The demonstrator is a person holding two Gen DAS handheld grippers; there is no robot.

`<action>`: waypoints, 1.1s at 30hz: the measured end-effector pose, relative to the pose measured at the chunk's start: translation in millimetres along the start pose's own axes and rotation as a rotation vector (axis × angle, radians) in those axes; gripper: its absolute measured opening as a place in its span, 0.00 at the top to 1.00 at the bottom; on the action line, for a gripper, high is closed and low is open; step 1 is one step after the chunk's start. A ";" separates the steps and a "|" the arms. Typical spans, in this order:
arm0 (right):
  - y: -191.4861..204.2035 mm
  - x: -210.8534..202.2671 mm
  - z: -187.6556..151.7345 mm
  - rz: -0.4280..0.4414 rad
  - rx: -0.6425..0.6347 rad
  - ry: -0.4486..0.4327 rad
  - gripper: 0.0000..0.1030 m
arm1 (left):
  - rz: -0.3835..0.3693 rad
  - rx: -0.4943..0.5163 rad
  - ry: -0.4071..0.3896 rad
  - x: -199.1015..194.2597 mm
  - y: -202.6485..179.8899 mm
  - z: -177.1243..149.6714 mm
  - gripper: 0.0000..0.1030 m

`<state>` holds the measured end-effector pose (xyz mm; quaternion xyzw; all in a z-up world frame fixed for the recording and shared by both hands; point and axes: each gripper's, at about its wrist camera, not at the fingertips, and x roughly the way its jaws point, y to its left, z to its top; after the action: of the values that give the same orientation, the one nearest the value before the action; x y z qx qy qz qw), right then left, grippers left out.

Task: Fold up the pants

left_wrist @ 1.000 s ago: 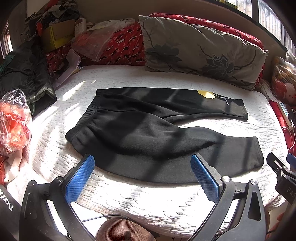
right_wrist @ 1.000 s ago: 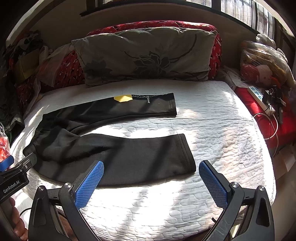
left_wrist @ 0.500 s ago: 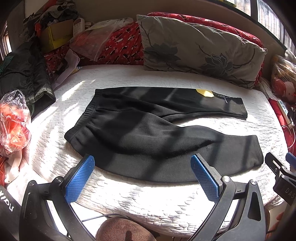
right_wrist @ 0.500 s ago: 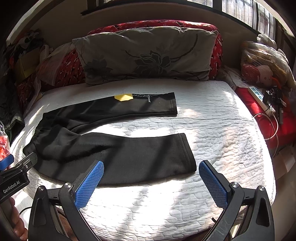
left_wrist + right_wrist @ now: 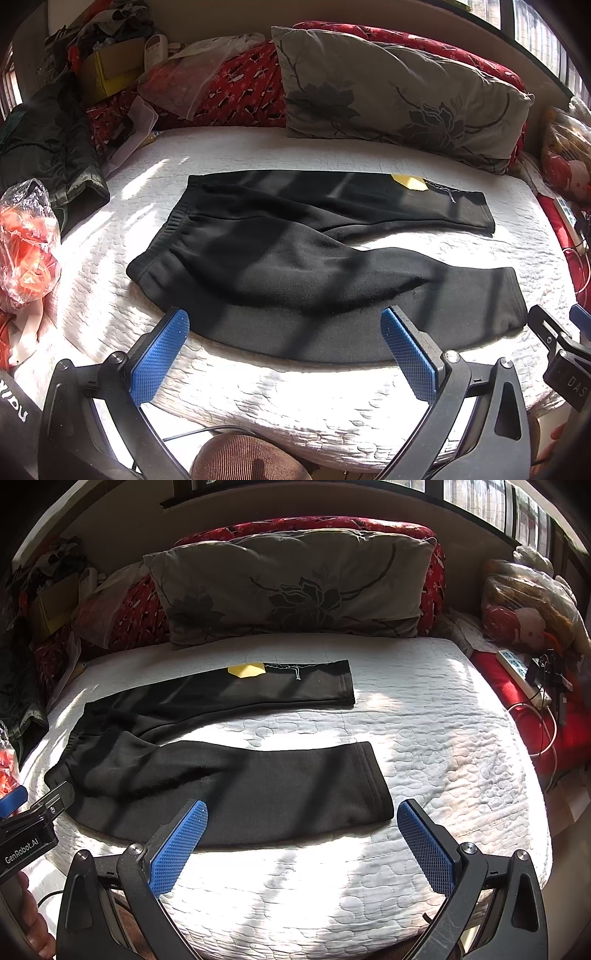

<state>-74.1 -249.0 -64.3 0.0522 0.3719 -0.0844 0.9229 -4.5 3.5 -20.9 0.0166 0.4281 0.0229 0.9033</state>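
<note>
Pants (image 5: 295, 258) lie 12 o'clock of both spread-open grippers, long axis 9–3; right gripper (image 5: 302, 843) nearer near-leg cuff (image 5: 373, 779), left gripper (image 5: 284, 354) nearer waistband (image 5: 159, 243).

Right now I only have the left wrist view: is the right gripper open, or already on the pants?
Observer: Open. The right gripper has its jaws spread wide and holds nothing; the pants lie flat on the bed.
Operator: Where is it aimed?
Observer: At the near leg's cuff, which lies just ahead within the span of the jaws, untouched.
</note>
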 end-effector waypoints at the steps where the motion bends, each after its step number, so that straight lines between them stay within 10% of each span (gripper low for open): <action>1: 0.0 0.6 -0.3 0.000 0.000 0.000 0.00 | -0.001 0.001 0.002 0.5 -0.1 -0.1 0.00; 16: -34.0 28.3 34.4 0.039 0.057 0.041 0.00 | 0.085 0.026 0.127 42.2 34.1 48.8 0.00; 28: -89.1 140.4 134.2 0.001 0.090 0.164 0.01 | 0.151 -0.119 0.257 124.5 135.4 135.6 0.00; 33: -94.6 192.7 154.9 0.046 0.160 0.225 0.01 | 0.068 -0.284 0.375 175.9 178.5 152.8 0.00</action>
<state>149.1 -389.0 -90.3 0.1434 0.4638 -0.0864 0.8700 220.2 190.0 -51.2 -0.1007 0.5800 0.1158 0.8000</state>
